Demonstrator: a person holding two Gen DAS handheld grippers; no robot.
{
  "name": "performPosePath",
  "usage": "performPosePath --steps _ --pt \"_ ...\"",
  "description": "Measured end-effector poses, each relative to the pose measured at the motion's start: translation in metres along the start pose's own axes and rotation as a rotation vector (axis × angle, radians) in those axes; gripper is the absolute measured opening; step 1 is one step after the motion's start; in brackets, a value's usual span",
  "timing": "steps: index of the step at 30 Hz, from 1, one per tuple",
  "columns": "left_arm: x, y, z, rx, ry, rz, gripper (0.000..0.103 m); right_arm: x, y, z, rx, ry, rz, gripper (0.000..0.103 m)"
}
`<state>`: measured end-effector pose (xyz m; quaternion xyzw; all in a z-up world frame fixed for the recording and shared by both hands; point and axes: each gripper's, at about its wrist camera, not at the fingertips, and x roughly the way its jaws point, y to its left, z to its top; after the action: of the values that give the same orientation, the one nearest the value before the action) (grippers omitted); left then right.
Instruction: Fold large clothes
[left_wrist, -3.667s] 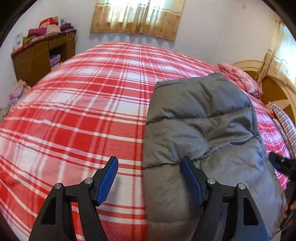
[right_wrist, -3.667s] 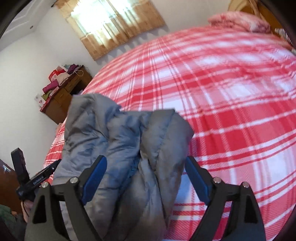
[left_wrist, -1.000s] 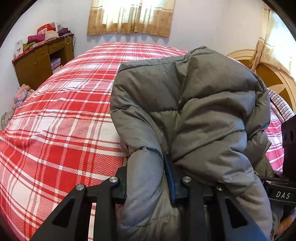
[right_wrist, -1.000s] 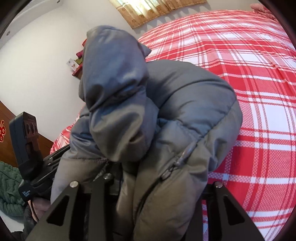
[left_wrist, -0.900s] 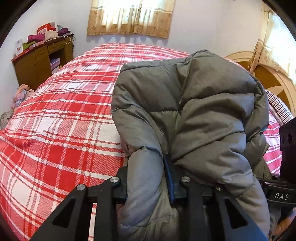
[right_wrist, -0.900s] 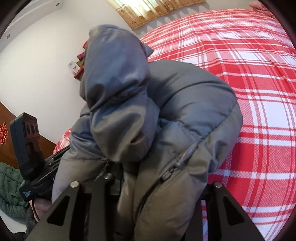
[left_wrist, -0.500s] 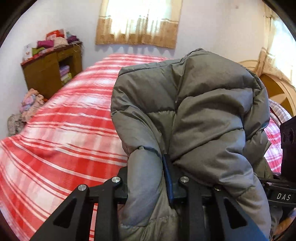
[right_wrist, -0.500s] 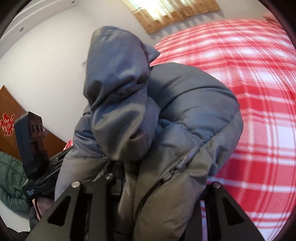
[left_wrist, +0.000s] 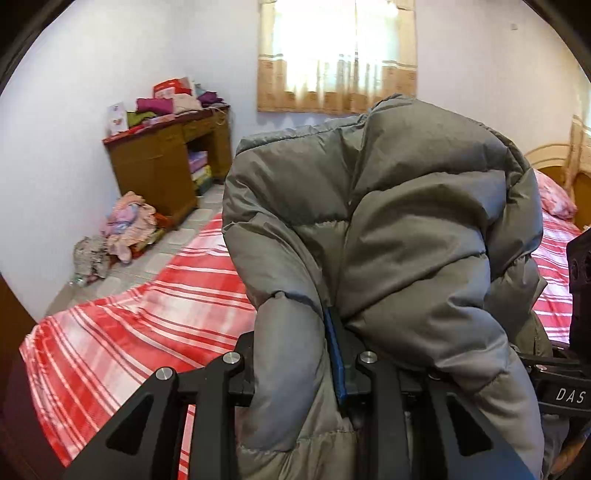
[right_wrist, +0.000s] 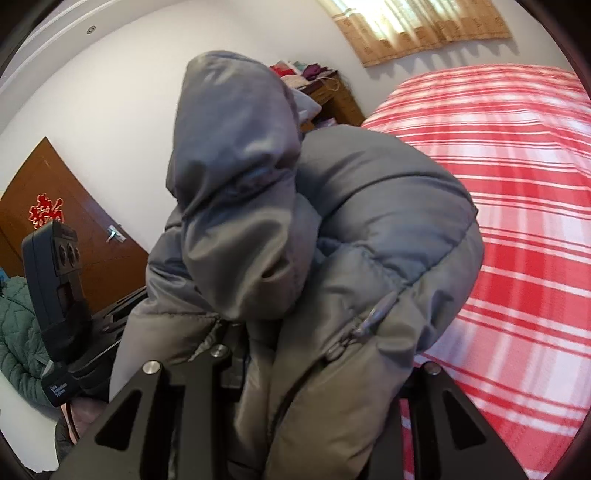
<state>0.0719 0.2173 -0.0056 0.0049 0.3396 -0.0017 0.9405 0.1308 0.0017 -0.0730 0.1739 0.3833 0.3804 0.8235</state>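
Note:
A grey puffer jacket (left_wrist: 406, 229) is bunched up and lifted above the bed. My left gripper (left_wrist: 295, 362) is shut on a thick fold of it; one blue pad (left_wrist: 336, 365) shows beside the fabric. In the right wrist view the same jacket (right_wrist: 332, 240) fills the middle, with its zipper (right_wrist: 369, 317) facing me. My right gripper (right_wrist: 317, 362) is shut on the jacket, and its fingertips are buried in the fabric. The left gripper's body (right_wrist: 55, 280) shows at the left of that view.
The bed with a red plaid cover (left_wrist: 147, 321) lies below and also shows in the right wrist view (right_wrist: 517, 221). A wooden desk (left_wrist: 162, 162) piled with clothes stands by the wall. Clothes lie on the floor (left_wrist: 118, 229). A pink pillow (left_wrist: 557, 199) sits by the headboard. A wooden door (right_wrist: 74, 229) stands at the left.
Both grippers have risen with the jacket and tilted up, so more of the walls, window and floor show. Earlier both were open over the flat jacket; they now hold it bunched.

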Motion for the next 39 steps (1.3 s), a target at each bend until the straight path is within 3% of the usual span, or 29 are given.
performPosePath --steps 5,11,16,18,20,21,24,27,30,31,33,34,35,39 --pt "0.025 0.025 0.002 -0.002 0.020 0.054 0.028 0.049 -0.011 0.012 0.031 0.021 0.048 0.035" --pt "0.082 0.038 -0.005 -0.024 0.111 0.084 0.028 0.095 -0.030 0.007 0.049 0.086 0.018 0.034" --pt "0.104 0.042 -0.006 -0.045 0.130 0.103 0.028 0.120 -0.048 0.013 0.067 0.111 0.004 0.034" --pt "0.112 0.042 -0.007 -0.047 0.137 0.125 0.028 0.124 -0.051 0.011 0.061 0.126 -0.014 0.039" --pt "0.120 0.043 -0.010 -0.059 0.138 0.144 0.028 0.132 -0.059 0.016 0.070 0.137 -0.058 0.058" --pt "0.123 0.043 -0.012 -0.068 0.137 0.155 0.028 0.136 -0.067 0.018 0.090 0.142 -0.052 0.061" --pt "0.122 0.041 -0.017 -0.063 0.119 0.178 0.028 0.130 -0.073 0.022 0.100 0.163 -0.032 0.061" --pt "0.118 0.038 -0.020 -0.044 0.096 0.182 0.028 0.106 -0.067 0.028 0.051 0.152 -0.146 0.073" --pt "0.118 0.037 -0.021 -0.043 0.091 0.184 0.029 0.065 -0.063 0.029 0.028 0.055 -0.244 0.074" --pt "0.118 0.036 -0.021 -0.042 0.092 0.186 0.029 0.051 -0.057 0.029 0.007 0.012 -0.300 0.069" --pt "0.118 0.035 -0.021 -0.033 0.090 0.197 0.029 0.025 -0.032 0.029 -0.070 -0.100 -0.419 0.050" --pt "0.119 0.034 -0.022 -0.026 0.089 0.206 0.029 0.015 -0.018 0.029 -0.102 -0.141 -0.454 0.037" --pt "0.119 0.031 -0.022 -0.016 0.087 0.217 0.029 0.012 -0.012 0.033 -0.123 -0.158 -0.464 0.030" --pt "0.121 0.022 -0.023 -0.005 0.091 0.243 0.029 0.040 0.029 0.050 -0.247 -0.129 -0.457 0.027"
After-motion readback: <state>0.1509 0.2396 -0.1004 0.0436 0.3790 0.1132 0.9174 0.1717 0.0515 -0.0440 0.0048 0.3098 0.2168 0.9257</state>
